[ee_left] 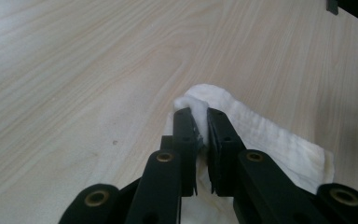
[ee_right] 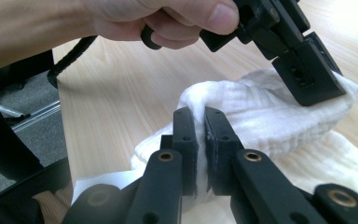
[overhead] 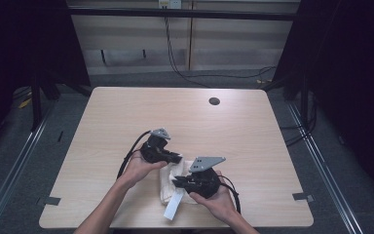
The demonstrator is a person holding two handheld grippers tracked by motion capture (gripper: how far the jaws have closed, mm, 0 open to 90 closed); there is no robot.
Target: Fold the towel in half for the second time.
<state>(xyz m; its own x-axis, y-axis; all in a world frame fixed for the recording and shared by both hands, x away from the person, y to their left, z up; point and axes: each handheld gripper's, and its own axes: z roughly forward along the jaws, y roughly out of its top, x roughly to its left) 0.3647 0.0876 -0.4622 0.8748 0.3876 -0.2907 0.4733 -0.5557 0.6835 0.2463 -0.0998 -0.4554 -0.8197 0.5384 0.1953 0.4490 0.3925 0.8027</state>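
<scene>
Pale wood-grain table (overhead: 126,112) with a dark round hole (overhead: 214,101) near its far edge, grey floor all around, black cables trailing along the back wall. Everything that matters sits at the near edge of the table, slightly right of the middle, and that's where the white cloth (overhead: 171,181) lies, bunched up into soft folds, with a flat white strip (overhead: 173,207) sticking out toward the person from under it.

Left gripper (overhead: 177,158) comes in from the left, held in the left hand (overhead: 139,168), and its jaws are pinched nearly together on a puffy corner of the cloth (ee_left: 200,100) (in the left gripper view you can see the fabric squeezed up between the two black pads). That corner is the far edge of the cloth, lifted a little off the wood.

Right gripper (overhead: 176,183) is in the right hand (overhead: 214,200), just beside the other one, jaws likewise almost closed with a ridge of cloth (ee_right: 242,114) clamped between them. From the right gripper view the left gripper (ee_right: 314,81) is visible up top right, biting the same raised fold further along, fingers (ee_right: 186,21) wrapped round its body
</scene>
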